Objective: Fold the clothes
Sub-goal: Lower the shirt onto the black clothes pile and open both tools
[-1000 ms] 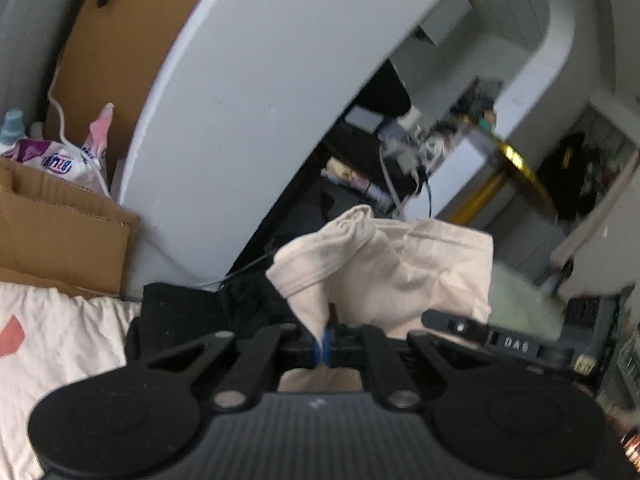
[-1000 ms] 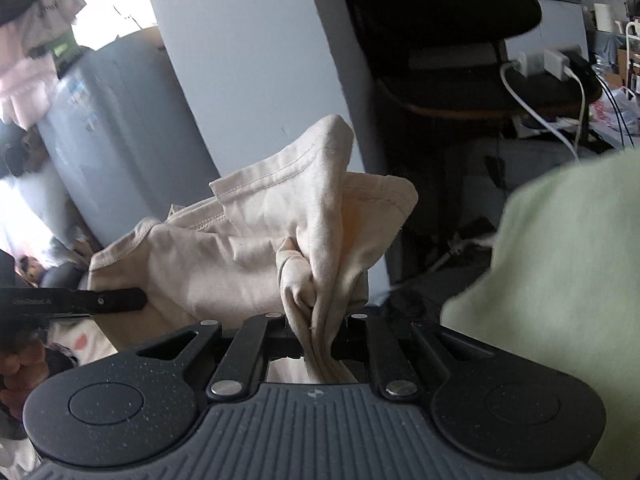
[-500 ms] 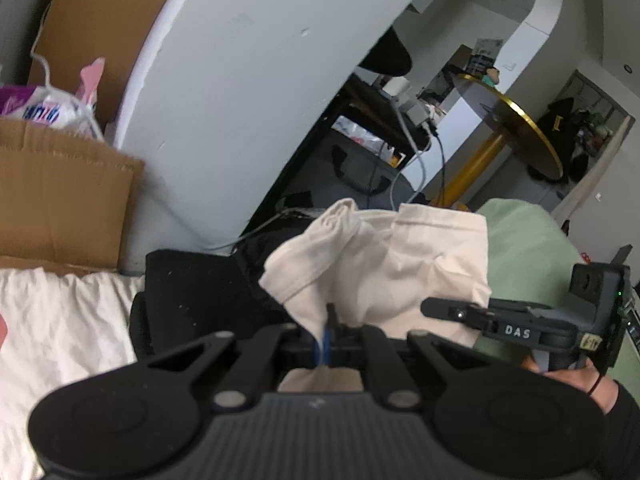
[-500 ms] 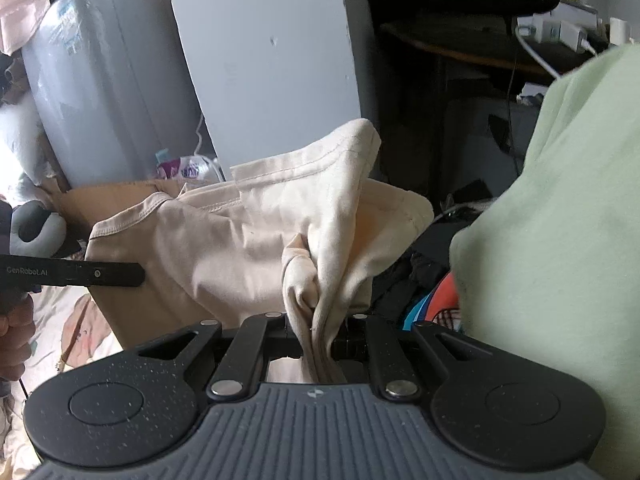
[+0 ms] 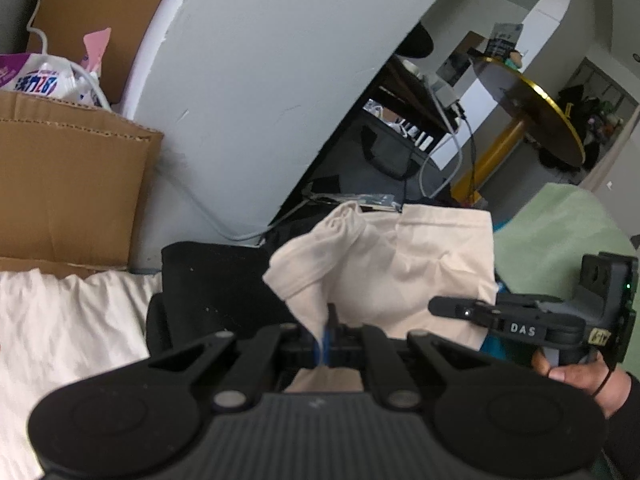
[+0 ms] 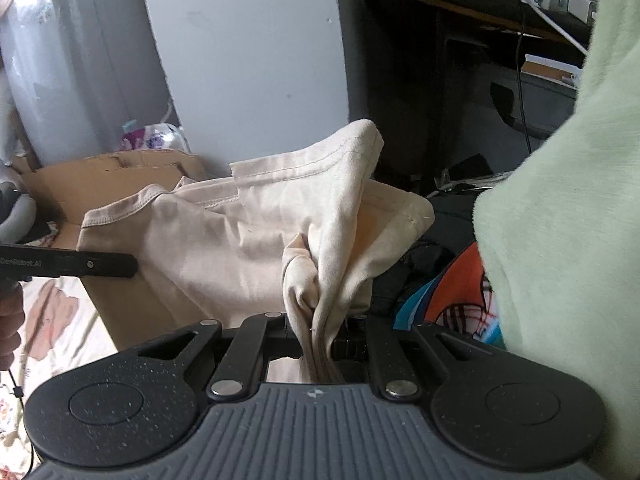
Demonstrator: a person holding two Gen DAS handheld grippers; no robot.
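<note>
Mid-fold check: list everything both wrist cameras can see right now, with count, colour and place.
beige garment: one, cream, held up between both grippers
green fabric: one, pale green, right of the garment
black clothing: one heap, black, below and left of the garment
colourful cloth: one, orange and blue, under the green fabric
cardboard box: one, brown, left by the wall
printed sheet: one, white, lower left
plastic packet: one, white and purple, behind the box
round table: one, gold-edged, background right
cables: several, white and black, by the dark desk
left gripper: black, shut on the garment
right gripper: black, shut on bunched garment
hand: one, holding the right gripper
</note>
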